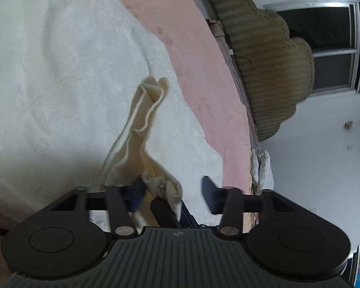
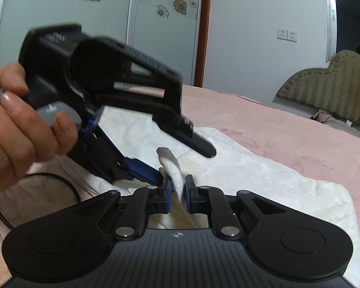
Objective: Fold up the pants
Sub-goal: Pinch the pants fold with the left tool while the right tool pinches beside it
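The cream cotton pants (image 1: 141, 110) hang bunched over the white textured sheet (image 1: 48, 72) on the pink bed (image 2: 288, 129); the right gripper (image 2: 178, 189) pinches their fabric narrowly; the left gripper (image 1: 174, 192) gapes wide, cloth draped beside one finger.

Cream-yellow pants (image 1: 141, 120) lie on a white textured cloth (image 1: 48, 60) over a pink blanket (image 1: 199, 72). At two o'clock, an olive ribbed headboard (image 1: 264, 60). Black grippers carry blue pads (image 2: 189, 192).
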{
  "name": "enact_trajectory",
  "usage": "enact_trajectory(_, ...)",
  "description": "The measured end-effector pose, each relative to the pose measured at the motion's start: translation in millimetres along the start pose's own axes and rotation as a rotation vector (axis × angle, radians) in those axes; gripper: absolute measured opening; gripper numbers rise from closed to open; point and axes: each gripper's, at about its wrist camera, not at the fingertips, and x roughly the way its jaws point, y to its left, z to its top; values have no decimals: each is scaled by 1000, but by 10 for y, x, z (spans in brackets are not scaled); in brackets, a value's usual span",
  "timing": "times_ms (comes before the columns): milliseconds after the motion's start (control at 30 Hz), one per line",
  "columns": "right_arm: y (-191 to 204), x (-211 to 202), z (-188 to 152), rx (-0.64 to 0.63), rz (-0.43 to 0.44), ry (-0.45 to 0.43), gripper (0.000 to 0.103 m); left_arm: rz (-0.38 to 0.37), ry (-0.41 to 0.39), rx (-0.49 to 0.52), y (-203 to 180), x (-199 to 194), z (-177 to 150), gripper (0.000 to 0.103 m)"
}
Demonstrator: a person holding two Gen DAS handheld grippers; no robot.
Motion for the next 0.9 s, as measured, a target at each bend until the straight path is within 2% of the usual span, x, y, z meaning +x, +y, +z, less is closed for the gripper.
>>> enact_trajectory(33,-17,-2,-14,11,2,-3,11,12,-1,-1,14,16,5,22)
enact_trajectory(67,4,-15,-40,19,5,-2,11,18,-9,-2,35,19,8,16)
enact_trajectory(133,-2,5,-48,24,13,1,11,33,-32,8,51,-6,-25,14)
enact_trajectory(333,154,42,-45,-48,8,6,13,125,-130,166,-40,-197,-167,13)
enact_trajectory(433,193,86,-47,-75,10,59,13,147,-106,158,41,-155,-173,14)
enact_trajectory(500,116,-24,-33,-43,52,58,13,147,-106,171,59,-150,-192,15)
enact_trajectory(567,-58,-191,-18,57,89,25,13,155,-115,192,43,-144,-215,15)
enact_trajectory(633,-261,-280,-16,160,67,0,13,170,-127,209,22,-126,-240,15)
enact_trajectory(700,-448,-257,-73,232,12,29,13,190,-142,243,-17,-118,-282,15)
enact_trajectory(767,-515,-130,-172,241,-17,142,12,208,-148,275,-61,-113,-319,16)
enact_trajectory(800,-493,-102,-231,226,-17,162,13,221,-148,292,-78,-103,-336,16)
enact_trajectory(900,-414,-152,-170,210,-16,122,13,255,-177,371,-149,-98,-425,16)
